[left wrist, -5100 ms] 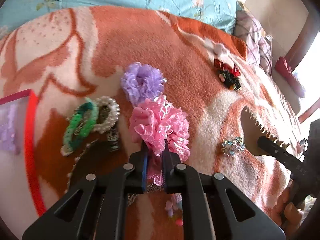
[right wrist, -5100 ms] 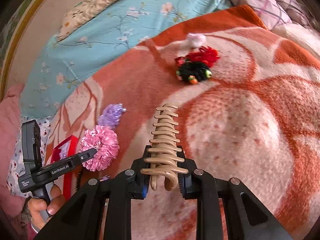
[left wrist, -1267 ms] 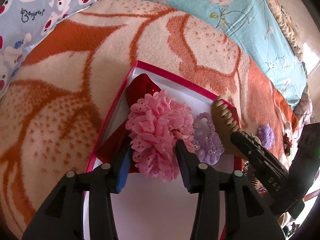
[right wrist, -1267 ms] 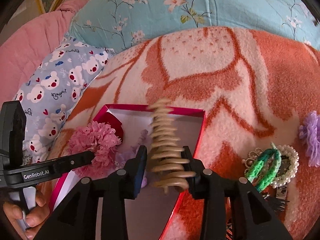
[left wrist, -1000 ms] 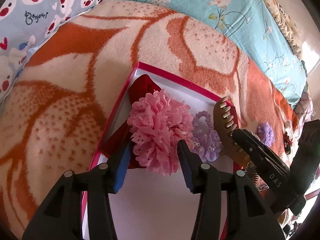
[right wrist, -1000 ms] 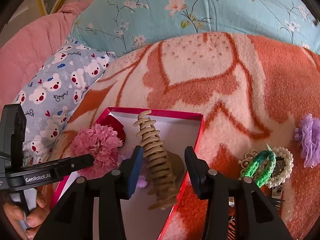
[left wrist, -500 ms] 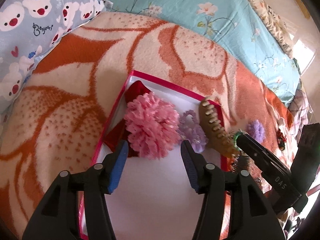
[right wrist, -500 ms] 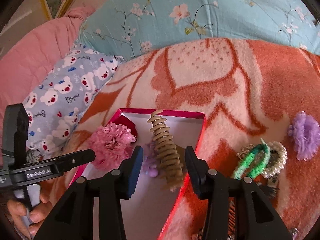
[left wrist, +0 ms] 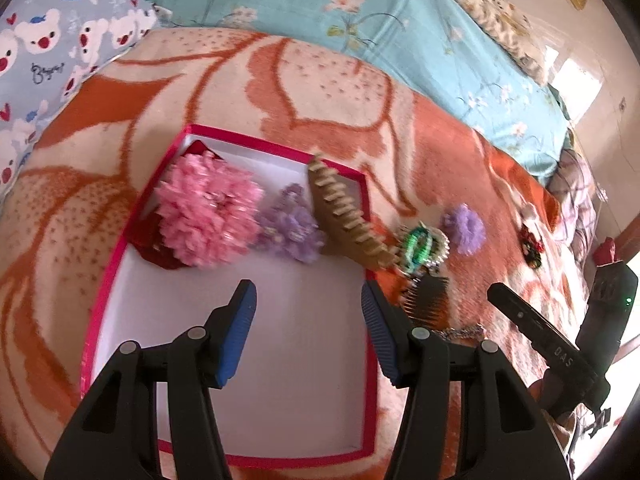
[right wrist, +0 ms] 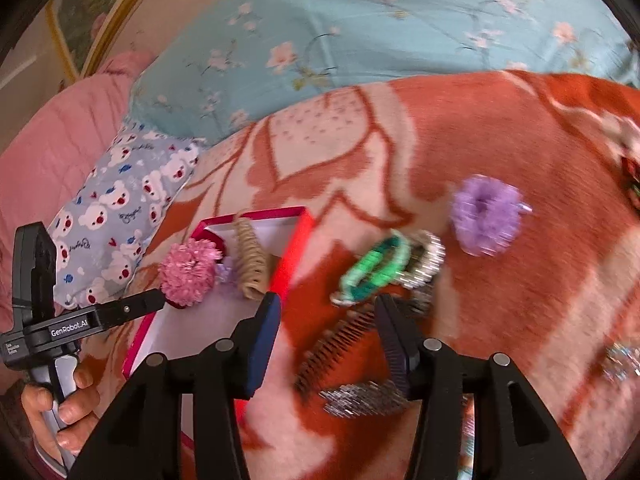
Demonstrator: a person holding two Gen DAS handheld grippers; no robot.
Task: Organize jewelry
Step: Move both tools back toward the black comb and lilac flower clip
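Observation:
A red-rimmed white box [left wrist: 362,364] [right wrist: 294,246] lies on the blanket. In it lie a pink flower scrunchie [left wrist: 208,216] [right wrist: 188,266], a small purple hair tie [left wrist: 290,230] and a tan claw clip [left wrist: 346,216] [right wrist: 250,260]. My left gripper [left wrist: 306,304] is open and empty above the box floor. My right gripper [right wrist: 326,314] is open and empty over the blanket right of the box, above a dark comb [right wrist: 338,340]. A green scrunchie with a pearl band [right wrist: 384,264] [left wrist: 422,242] and a purple scrunchie [right wrist: 486,216] [left wrist: 464,228] lie outside the box.
A silver sequined clip [right wrist: 360,398] lies near my right gripper, a sparkly brooch [right wrist: 620,360] at far right. A red and black hair piece [left wrist: 530,246] lies farther right. A bear-print pillow [right wrist: 120,212] and a blue floral quilt [right wrist: 360,40] border the blanket.
Both grippers opened and let go: the pink scrunchie and the tan claw clip now lie in the box. Both grippers drew back, and my right one swung right over the loose items.

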